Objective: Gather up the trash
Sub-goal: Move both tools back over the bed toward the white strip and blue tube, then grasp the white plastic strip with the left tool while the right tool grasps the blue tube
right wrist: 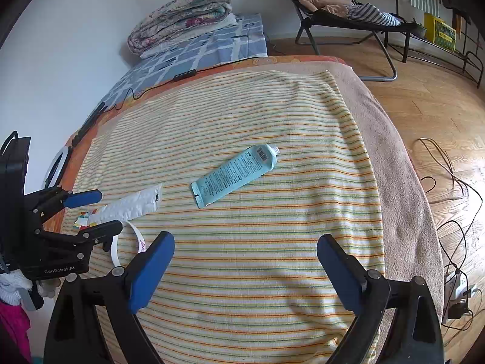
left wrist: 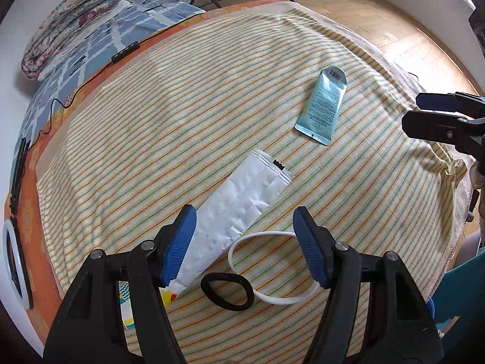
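A crinkled white wrapper (left wrist: 239, 203) (right wrist: 130, 203) lies on the striped towel (left wrist: 182, 106) (right wrist: 272, 121). My left gripper (left wrist: 244, 215) (right wrist: 107, 210) hovers over its near end, open, with the left pad beside the wrapper and not pressing on it. A black hair tie (left wrist: 225, 275) and a white band (left wrist: 282, 301) (right wrist: 138, 236) lie below the jaws. A teal tube (left wrist: 322, 106) (right wrist: 235, 174) rests farther out, label up. My right gripper (right wrist: 245, 239) (left wrist: 411, 111) stands open above bare towel, short of the tube, with nothing between its fingers.
A folded quilt (right wrist: 182, 15) sits at the bed's far end. A black cable with an inline remote (right wrist: 185, 74) runs along the left side, near a ring light (left wrist: 15, 267). A folding chair (right wrist: 348, 15) and floor cables with a power strip (right wrist: 457, 282) are off to the right.
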{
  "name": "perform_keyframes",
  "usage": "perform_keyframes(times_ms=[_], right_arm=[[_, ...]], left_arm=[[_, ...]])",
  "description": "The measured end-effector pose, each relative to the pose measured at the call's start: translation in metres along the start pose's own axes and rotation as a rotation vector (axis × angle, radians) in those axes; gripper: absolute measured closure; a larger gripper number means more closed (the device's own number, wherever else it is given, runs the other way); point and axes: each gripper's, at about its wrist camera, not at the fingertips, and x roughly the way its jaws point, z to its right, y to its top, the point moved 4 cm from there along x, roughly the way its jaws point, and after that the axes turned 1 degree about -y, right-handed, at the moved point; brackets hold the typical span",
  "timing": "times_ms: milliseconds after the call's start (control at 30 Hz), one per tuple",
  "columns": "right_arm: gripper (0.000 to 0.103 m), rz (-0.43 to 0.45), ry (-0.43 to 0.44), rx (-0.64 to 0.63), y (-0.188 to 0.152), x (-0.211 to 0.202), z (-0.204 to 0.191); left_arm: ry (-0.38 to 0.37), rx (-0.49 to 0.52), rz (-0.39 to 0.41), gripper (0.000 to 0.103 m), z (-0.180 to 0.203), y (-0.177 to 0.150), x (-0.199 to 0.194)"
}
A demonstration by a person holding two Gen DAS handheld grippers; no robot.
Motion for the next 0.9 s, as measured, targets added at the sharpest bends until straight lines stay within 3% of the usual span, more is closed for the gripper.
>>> perform_keyframes(times_ms=[267, 433, 567, 633, 900], right_arm=[[0.015, -0.035, 0.030, 0.061, 0.025, 0.034, 0.004], [0.022, -0.085, 0.048, 0.125, 0.037, 0.062, 0.009], [0.026, -0.093, 0.027, 0.151, 0.049, 0.080, 0.010], [0.026, -0.079, 0.003, 0.145, 0.055, 0.085, 0.006], [0.028, -0.025, -0.097, -0.009, 0.066, 0.102, -0.034]], left_arm=[[0.042, -0.078, -0.022, 0.036, -0.036, 0.011, 0.021], [0.054, -0.163, 0.000, 0.059, -0.073, 0.009, 0.018], [0.068, -0.214, 0.011, 0.063, -0.099, -0.001, 0.015], [0.074, -0.229, 0.013, 0.069, -0.108, -0.007, 0.014], [0.093, -0.237, 0.019, 0.073, -0.117, -0.026, 0.007]])
